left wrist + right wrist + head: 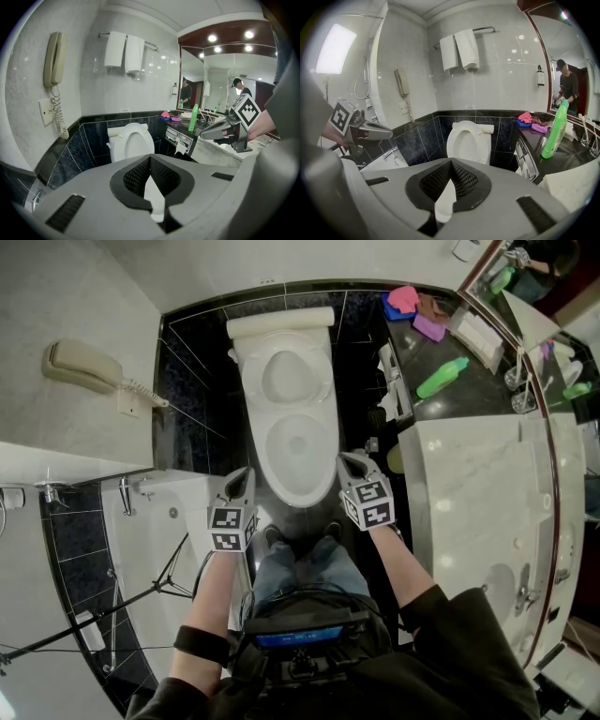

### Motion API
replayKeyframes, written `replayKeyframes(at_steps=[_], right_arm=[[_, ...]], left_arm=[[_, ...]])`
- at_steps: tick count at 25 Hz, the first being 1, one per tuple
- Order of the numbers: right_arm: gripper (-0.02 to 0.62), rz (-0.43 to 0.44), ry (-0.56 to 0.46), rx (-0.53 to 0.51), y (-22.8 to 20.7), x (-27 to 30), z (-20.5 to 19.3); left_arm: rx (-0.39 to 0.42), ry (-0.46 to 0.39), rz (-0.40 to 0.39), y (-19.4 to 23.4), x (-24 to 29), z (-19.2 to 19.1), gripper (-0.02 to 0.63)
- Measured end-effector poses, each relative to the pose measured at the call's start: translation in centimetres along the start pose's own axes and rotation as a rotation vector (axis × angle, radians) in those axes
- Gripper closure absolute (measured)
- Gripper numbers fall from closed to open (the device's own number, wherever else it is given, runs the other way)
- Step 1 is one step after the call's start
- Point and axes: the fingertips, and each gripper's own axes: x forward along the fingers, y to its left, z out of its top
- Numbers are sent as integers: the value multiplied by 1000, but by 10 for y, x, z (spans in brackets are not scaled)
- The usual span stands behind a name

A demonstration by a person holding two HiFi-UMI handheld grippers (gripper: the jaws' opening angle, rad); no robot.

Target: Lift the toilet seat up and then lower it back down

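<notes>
Here I am, standing square in front of the white toilet [246, 381], my shoes [300, 538] on the floor just short of its front edge. The toilet seat [300, 491] looks to be lying flat on the bowl rim. The lid [286, 376] is tipped back against the cistern [281, 322] at the black-tiled wall, though from the gripper views I can't be sure which white oval is which.

My left gripper [246, 474] hangs just off the front left of the bowl and my right gripper [354, 460] just off the front right. Neither touches the seat. In the left gripper view my fingers [136, 176] meet at their tips with nothing caught between them, so they're closed and empty. It's the same in the right gripper view: fingers [464, 180] pressed tip to tip, nothing in them, the toilet straight ahead beyond.

Off to my left a wall phone [80, 367] hangs on the pale wall, its coiled cord dangling, with the bathtub [159, 512] below it. Two white towels [461, 49] hang from a rail above the cistern. To my right runs the dark table [478, 395]. A green bottle [555, 131] stands upright near its toilet-side edge, and pink, blue and purple cloths [408, 301] are heaped at its far corner against the wall.
</notes>
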Motion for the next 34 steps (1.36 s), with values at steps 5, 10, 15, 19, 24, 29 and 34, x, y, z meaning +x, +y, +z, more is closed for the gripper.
replayKeyframes(at_steps=[5, 10, 15, 19, 24, 29, 34], right_arm=[[594, 2, -5, 2, 1, 0, 2], [595, -2, -2, -4, 0, 1, 1], [595, 3, -10, -4, 2, -1, 6], [595, 4, -12, 3, 3, -1, 8], [595, 12, -8, 0, 7, -2, 6], [595, 12, -13, -5, 12, -5, 12], [595, 13, -13, -12, 14, -6, 13]], left_arm=[[-3, -1, 1, 0, 0, 1, 600], [-18, -3, 7, 4, -2, 2, 600], [-25, -10, 11, 6, -4, 6, 600], [-25, -15, 13, 6, -7, 8, 600], [-24, -17, 11, 6, -12, 8, 600], [-25, -21, 12, 8, -16, 10, 600], [-19, -22, 14, 9, -18, 10, 600]])
